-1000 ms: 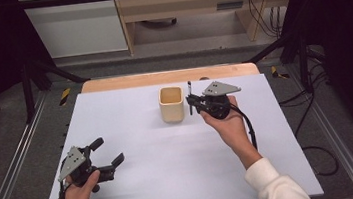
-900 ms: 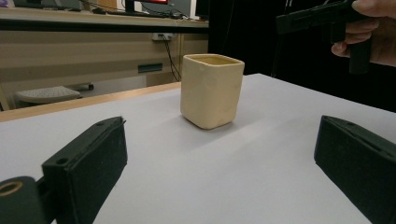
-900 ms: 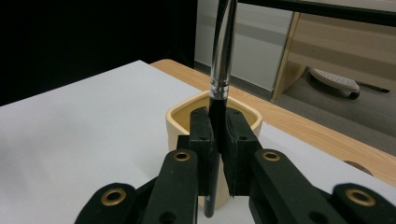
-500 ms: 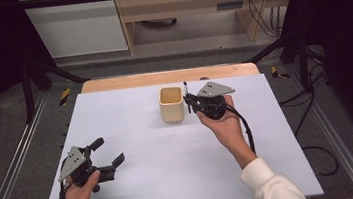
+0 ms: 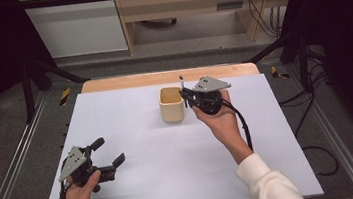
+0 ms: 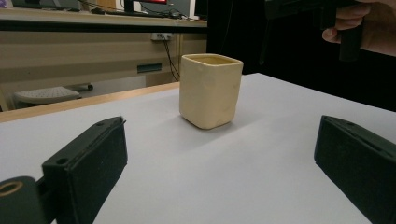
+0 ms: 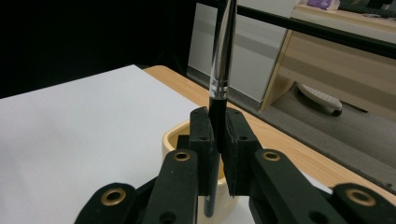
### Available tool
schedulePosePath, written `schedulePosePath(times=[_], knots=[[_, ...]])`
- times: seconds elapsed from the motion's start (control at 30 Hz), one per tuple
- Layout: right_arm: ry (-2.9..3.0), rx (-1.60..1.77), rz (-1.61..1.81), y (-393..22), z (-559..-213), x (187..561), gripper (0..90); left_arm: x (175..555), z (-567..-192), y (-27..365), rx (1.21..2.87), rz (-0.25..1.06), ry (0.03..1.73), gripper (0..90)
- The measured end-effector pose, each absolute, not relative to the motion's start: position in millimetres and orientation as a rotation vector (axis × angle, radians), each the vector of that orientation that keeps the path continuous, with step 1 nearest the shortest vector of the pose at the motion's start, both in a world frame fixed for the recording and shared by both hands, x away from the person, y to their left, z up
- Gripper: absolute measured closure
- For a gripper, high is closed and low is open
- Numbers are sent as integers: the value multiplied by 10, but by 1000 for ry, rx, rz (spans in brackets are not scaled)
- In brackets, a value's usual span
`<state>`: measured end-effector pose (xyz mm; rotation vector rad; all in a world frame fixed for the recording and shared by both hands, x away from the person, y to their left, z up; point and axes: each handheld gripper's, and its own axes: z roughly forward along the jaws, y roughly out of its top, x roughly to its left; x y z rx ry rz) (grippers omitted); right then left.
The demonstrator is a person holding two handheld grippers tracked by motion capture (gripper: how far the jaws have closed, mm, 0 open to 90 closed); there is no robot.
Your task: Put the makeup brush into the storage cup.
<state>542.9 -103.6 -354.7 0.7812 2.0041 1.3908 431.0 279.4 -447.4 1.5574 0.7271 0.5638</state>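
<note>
My left gripper (image 5: 104, 155) rests at seven o'clock, jaws wide, empty. My right gripper (image 5: 188, 97), nearer, clamps the pen (image 7: 221, 65) upright, long axis vertical, just at the three o'clock rim of the cup (image 5: 171, 105), at twelve o'clock.
</note>
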Motion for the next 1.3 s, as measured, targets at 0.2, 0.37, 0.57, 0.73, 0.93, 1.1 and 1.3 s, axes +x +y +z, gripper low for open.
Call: schedulePosePath(times=[0.2,0.37,0.57,0.73,0.93,1.1,1.3], knots=[[1992,774,1388,-1015,-3475,5464,833,4311,-4473,2795,1563,566,726,24],[1976,786,1391,-996,-3448,5502,833,4313,-4476,2791,1566,566,729,24],[1945,801,1399,-972,-3423,5553,833,4313,-4475,2797,1559,567,730,23],[1943,804,1396,-965,-3409,5583,833,4315,-4477,2793,1564,566,729,23],[1931,804,1400,-948,-3396,5613,833,4316,-4478,2779,1570,566,724,23],[1925,811,1398,-932,-3427,5641,833,4315,-4476,2785,1567,567,724,24],[1919,816,1400,-904,-3447,5676,833,4317,-4476,2789,1568,569,722,23]])
